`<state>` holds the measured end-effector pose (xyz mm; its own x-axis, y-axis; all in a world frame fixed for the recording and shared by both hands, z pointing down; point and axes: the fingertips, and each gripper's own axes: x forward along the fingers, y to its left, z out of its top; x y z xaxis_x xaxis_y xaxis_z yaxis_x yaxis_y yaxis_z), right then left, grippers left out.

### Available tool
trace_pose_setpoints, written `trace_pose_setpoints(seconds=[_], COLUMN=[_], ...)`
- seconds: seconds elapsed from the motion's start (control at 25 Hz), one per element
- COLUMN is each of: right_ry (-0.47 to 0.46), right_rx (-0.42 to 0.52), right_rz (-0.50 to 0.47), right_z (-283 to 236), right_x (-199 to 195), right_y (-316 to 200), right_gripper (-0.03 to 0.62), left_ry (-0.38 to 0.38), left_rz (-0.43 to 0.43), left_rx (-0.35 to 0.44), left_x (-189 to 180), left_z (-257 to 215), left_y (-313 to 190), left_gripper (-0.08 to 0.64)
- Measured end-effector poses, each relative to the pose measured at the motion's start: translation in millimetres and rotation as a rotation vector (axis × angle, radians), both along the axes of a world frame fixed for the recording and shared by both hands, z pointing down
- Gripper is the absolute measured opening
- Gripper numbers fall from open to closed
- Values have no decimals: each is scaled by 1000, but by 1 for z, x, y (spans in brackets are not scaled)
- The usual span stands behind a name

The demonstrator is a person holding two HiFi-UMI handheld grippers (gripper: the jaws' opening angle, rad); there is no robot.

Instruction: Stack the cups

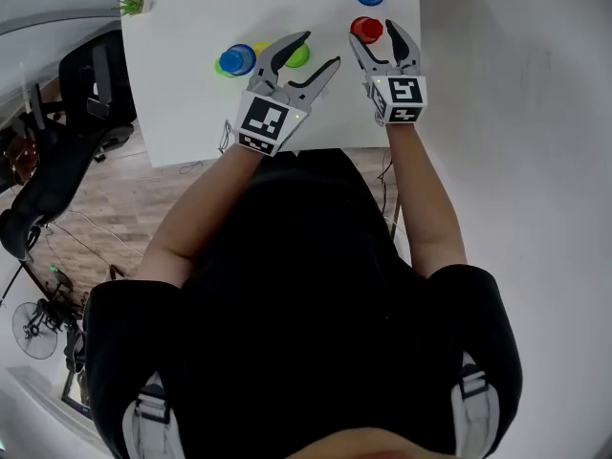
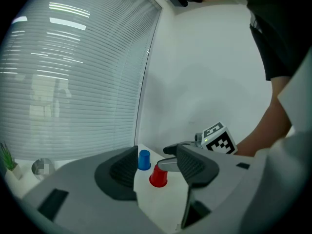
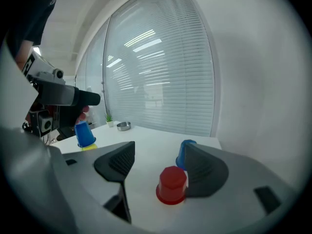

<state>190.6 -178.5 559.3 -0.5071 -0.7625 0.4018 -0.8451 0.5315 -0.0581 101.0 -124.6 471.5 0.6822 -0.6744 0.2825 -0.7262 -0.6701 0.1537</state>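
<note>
Blue cup at left [image 1: 236, 60]: upturned on the white bench [image 1: 182, 122]. It apparently caps a yellow one, though the rim colours blur together. A brush from a passing finger could topple this small stack.
Green cup [image 1: 300, 56]: just beside that stack, half hidden under the left gripper. A low sweep would knock it over.
Left gripper [image 1: 319, 50]: fingers released, nothing between them. It hangs over the green cup and is angled across towards the red one, so the two grippers could clash there.
Red cup [image 3: 171, 184]: upturned on the bench, between the right gripper's fingers but close against one of them, off-centre.
Right gripper [image 3: 159, 150]: fingers spread, not pressing the red cup. Closing from this offset could shove or tip the cup rather than seat it. Too hard a squeeze might buckle a thin wall.
Far blue cup [image 3: 181, 152]: just behind the red cup. A forward overshoot would bump it towards the bench edge.
</note>
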Motion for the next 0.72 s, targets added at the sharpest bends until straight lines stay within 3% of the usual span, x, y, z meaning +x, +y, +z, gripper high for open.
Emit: trace_pose_setpoints(seconds=[0.6, 0.72], right_ry=[33, 32], right_rx=[-108, -120], right_rz=[24, 23], right_z=[72, 79], right_x=[15, 15], right_y=[-9, -12], right_gripper=[310, 284], left_ry=[-42, -43], left_rz=[-12, -20], left_rx=[-64, -67], left_x=[17, 17], left_z=[51, 52], left_y=[-15, -20], left_gripper=[239, 239])
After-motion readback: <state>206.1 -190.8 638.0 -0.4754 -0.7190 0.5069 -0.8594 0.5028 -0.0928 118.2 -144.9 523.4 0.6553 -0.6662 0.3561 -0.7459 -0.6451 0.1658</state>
